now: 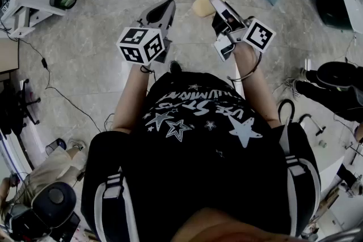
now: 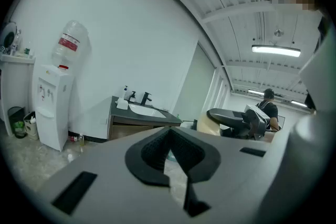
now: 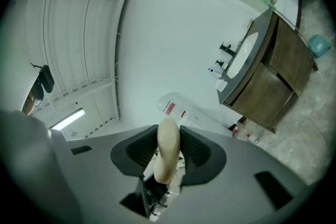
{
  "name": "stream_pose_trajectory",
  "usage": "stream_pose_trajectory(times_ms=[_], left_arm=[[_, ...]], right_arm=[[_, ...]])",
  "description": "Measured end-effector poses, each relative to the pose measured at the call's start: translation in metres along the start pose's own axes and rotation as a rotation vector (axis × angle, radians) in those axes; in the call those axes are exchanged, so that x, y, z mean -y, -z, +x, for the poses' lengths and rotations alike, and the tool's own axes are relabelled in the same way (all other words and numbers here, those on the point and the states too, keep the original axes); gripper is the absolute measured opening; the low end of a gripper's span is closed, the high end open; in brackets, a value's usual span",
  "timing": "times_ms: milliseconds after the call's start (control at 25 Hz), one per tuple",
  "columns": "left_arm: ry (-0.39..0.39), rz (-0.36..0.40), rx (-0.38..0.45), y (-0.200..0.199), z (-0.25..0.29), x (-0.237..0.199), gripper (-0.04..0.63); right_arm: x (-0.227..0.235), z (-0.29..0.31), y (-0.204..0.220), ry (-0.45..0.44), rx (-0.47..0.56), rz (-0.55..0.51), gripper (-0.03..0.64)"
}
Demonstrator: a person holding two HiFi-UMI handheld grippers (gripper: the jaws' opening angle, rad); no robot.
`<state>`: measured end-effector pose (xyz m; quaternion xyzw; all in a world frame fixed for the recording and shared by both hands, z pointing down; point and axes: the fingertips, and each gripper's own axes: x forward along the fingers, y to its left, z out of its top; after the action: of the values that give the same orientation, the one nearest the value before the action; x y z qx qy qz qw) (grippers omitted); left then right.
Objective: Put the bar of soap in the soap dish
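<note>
Cream bar of soap (image 3: 167, 160) clamped in the right gripper (image 3: 169, 139), left gripper (image 2: 170, 147) jaws together and empty: seemingly mid-carry, still needing to reach the distant sink vanity (image 2: 142, 113).

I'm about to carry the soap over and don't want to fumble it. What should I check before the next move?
1. Grip on soap by right gripper: ok, pads press on both sides.
2. Free left gripper: ok, jaws together, nothing between them.
3. Sight of vanity: ok, it stands ahead across the floor.
4. Location of soap dish: cannot tell, no dish can be made out on the vanity.
</note>
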<state>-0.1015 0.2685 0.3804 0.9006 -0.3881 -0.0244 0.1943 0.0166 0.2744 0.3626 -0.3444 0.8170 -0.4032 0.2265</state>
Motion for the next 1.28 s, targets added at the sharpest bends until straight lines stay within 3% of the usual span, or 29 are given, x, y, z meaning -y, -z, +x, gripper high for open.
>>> stream_pose_trajectory(times_ms=[520, 880, 1280], left_arm=[[0.04, -0.041, -0.03, -0.004, 0.01, -0.026, 0.011], [-0.017, -0.033, -0.03, -0.008, 0.037, -0.056, 0.012], [-0.086, -0.021, -0.026, -0.043, 0.109, -0.106, 0.011]], right_arm=[[0.02, 0.01, -0.002, 0.077, 0.031, 0.028, 0.135], [0.048, 0.056, -0.02, 0.023, -0.017, 0.04, 0.136], [0.096, 0.13, -0.083, -0.033, -0.056, 0.072, 0.135]])
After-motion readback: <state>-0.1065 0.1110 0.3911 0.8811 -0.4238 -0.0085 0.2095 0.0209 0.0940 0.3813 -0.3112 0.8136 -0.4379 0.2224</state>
